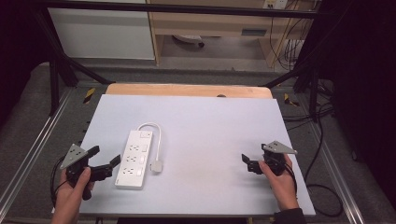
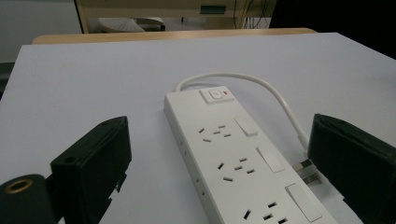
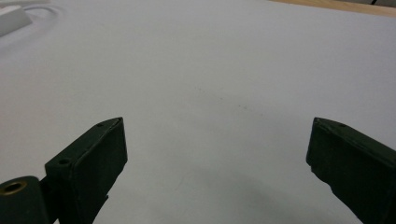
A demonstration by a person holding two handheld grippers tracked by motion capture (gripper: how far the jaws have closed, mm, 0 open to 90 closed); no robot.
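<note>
My left hand-held gripper (image 1: 107, 157) and right hand-held gripper (image 1: 247, 162) are wide open, empty. A glossy white rectangular power strip (image 1: 134, 159) lies at 9 o'clock on the matte desk (image 1: 210, 130).

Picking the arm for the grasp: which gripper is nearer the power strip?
Left. The left gripper sits just beside the power strip, jaws open toward it. The right gripper is open far across the table.
</note>
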